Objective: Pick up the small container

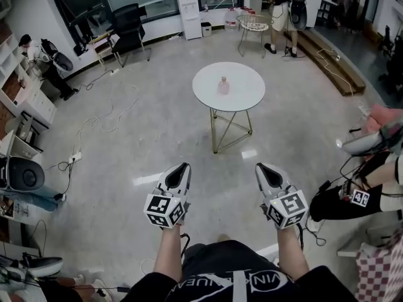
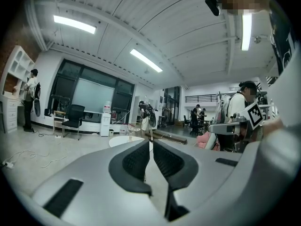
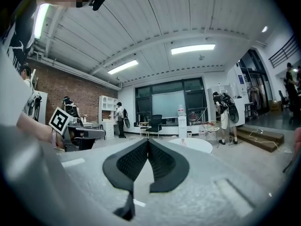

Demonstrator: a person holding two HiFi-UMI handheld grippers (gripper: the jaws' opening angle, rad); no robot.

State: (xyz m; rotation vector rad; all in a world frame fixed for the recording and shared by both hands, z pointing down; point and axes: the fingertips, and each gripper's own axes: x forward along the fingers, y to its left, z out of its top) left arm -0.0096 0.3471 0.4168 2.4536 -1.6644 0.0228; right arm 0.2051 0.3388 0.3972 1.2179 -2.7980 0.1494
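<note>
Small container (image 1: 223,85), a pale pink, translucent, bottle-shaped vessel, stood upright near the middle of the round white table (image 1: 208,99) with gold wire legs. The table was well ahead of the operator, across bare grey floor. Nothing else was seen on the tabletop. In the right gripper view the container (image 3: 183,142) showed far off, just right of the jaw line. In the left gripper view the table sat partly behind the jaws and the container could not be made out.

Left gripper (image 1: 182,167), grey shell with black ribbed pads: jaws together, nothing between them, as its own view showed (image 2: 151,142). Right gripper (image 1: 261,167): jaws likewise closed tip to tip and empty (image 3: 147,140). Both were held side by side, pointing toward the table and well apart from it.

Step judged: approach only, with the pick not begun and no contact with container or table.

Next move, judged:
- Close the gap to the table on foot.
- Open one claw; the right looked better lined up.
- Straddle the body from the side at mid-height and close gently.

The container looked light and tall for its base, so a knock from a closed jaw would likely tip it. Loose cables (image 1: 94,121) lay on the floor left of the direct path.
</note>
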